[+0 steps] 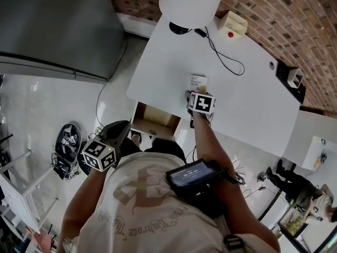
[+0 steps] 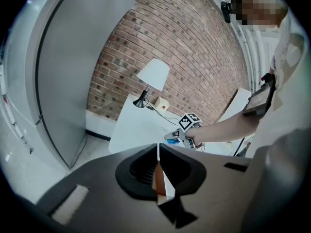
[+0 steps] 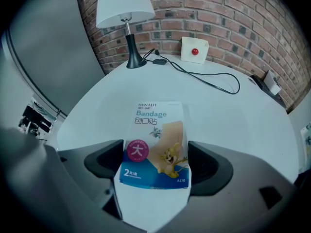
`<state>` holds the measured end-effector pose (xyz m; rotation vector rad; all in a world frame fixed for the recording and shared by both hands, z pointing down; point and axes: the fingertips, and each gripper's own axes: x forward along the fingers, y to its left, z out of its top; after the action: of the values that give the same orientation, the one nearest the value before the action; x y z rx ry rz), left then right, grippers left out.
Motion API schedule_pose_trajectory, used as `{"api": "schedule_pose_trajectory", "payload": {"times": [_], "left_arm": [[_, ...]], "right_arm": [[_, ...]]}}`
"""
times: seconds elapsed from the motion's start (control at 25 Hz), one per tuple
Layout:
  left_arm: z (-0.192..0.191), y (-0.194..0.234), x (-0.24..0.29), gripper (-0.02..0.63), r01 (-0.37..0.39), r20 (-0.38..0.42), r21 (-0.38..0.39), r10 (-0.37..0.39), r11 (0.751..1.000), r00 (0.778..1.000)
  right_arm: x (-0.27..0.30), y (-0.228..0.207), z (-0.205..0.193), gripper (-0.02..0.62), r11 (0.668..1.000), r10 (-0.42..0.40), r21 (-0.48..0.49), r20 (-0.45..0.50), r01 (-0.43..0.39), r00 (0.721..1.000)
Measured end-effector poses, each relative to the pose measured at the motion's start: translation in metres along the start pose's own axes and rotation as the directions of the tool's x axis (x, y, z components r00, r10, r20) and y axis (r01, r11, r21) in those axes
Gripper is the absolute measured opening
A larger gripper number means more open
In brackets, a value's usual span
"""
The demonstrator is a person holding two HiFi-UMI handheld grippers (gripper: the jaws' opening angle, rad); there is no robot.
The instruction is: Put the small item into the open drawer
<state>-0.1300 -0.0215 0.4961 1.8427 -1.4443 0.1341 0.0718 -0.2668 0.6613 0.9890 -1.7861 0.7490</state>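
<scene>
On the white table (image 3: 233,125) a flat bandage packet (image 3: 154,130) is seen lying between the jaws of the right gripper (image 3: 155,161), which are spread wide and stand close at either edge of it. "HYNAUT", "Bandage" and the characters "创口贴" are printed at its top. "大" is set in a pink disc, and "A170" is read on the blue band below, along with a "2" followed by characters too fine to read. A cartoon mouse is drawn on it. Farther back on the table are set a lamp (image 3: 124,8) with a white shade, a cream box (image 3: 194,49) marked with a red dot, and a black cable (image 3: 214,76). Below the table's near edge, in the head view, the drawer (image 1: 154,121) is shown pulled open, and its brown inside is seen. The left gripper (image 2: 159,147) is held well apart from the table, its jaws pressed together.
</scene>
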Motion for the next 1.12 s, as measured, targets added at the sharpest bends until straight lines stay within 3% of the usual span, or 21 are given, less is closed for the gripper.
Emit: {"api": "schedule_pose_trajectory", "payload": {"times": [0.72, 1.12], "left_arm": [[-0.005, -0.011, -0.003, 0.015, 0.026, 0.004, 0.018, -0.026, 1.0, 1.0], [-0.014, -0.018, -0.013, 0.015, 0.057, 0.01, 0.032, -0.057, 0.998, 0.998]], "right_arm": [[-0.026, 0.002, -0.013, 0.36, 0.998, 0.069, -0.003, 0.082, -0.069, 0.994], [-0.049, 0.023, -0.018, 0.36, 0.989, 0.147, 0.004, 0.153, -0.15, 0.977]]}}
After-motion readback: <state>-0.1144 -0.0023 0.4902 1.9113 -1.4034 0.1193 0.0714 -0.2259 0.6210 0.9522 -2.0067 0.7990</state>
